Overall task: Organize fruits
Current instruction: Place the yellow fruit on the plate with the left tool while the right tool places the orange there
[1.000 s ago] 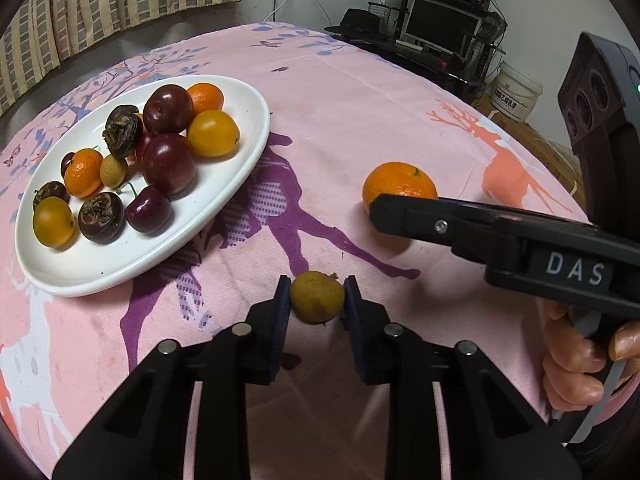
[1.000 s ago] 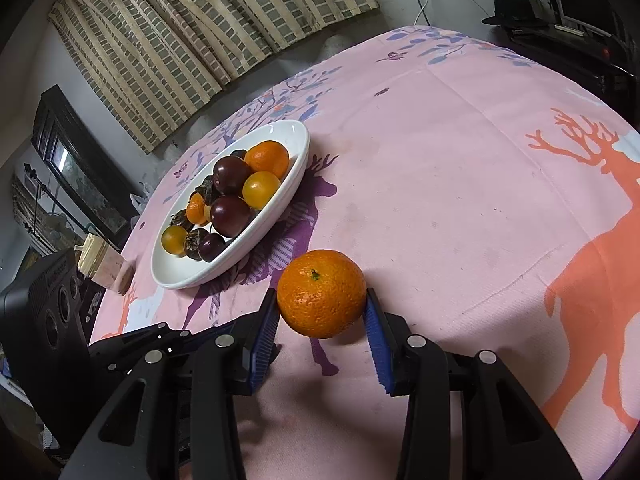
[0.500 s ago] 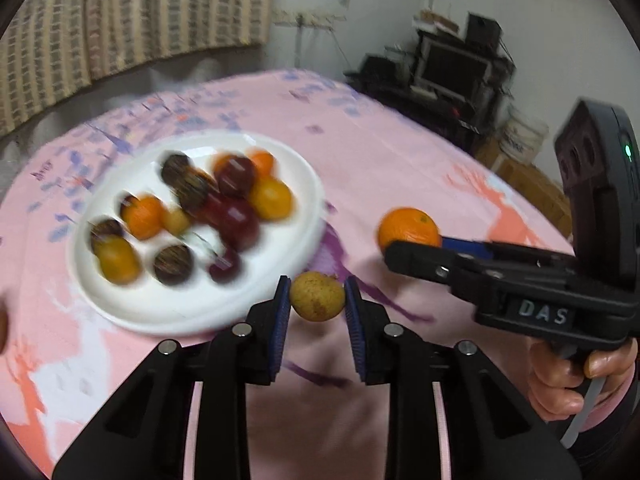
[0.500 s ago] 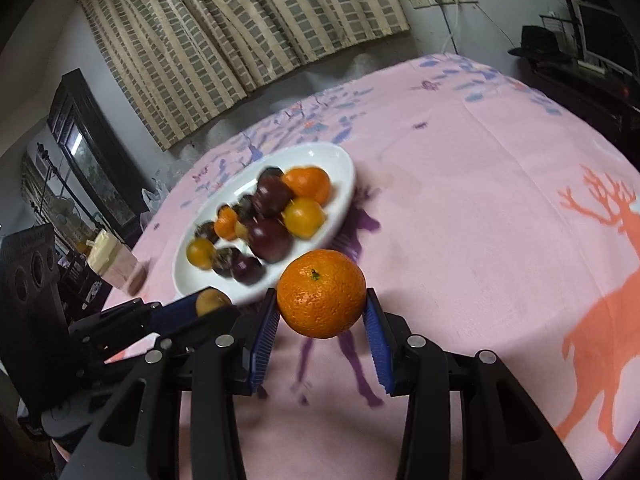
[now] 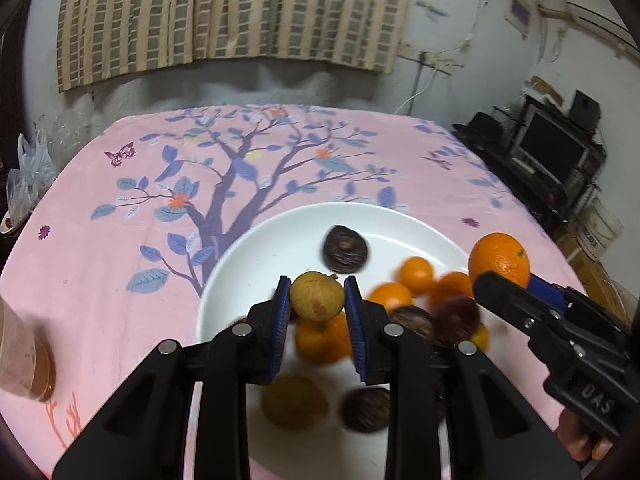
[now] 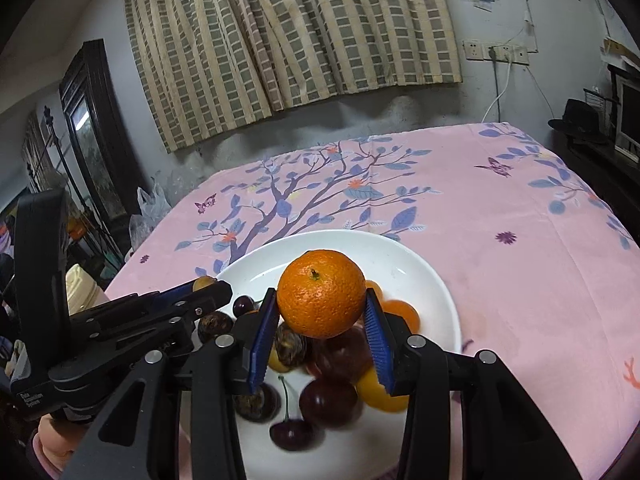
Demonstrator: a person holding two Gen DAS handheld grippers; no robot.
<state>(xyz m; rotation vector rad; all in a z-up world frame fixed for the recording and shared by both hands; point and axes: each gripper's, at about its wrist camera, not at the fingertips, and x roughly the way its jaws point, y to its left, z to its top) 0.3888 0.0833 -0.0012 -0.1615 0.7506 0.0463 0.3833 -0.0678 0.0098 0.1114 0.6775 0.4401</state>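
Now both fruits hang over the white plate, so this looks like the drop-off step. The left gripper pinches a small yellow-brown fruit (perhaps a longan, hard to say) between its blue pads, above the near middle of the plate. The right gripper clamps the mandarin, which sits over the heap of cherries, small oranges and dark, rough-skinned fruits. Next, I would guess, each hand needs to sink a little toward a bare patch of plate, then let the jaws part gently so nothing rolls off or bruises what lies beneath. A second ago both fruits were down on the pink tablecloth, beside the plate; since then they have been lifted and carried across over it, with both grips unchanged.
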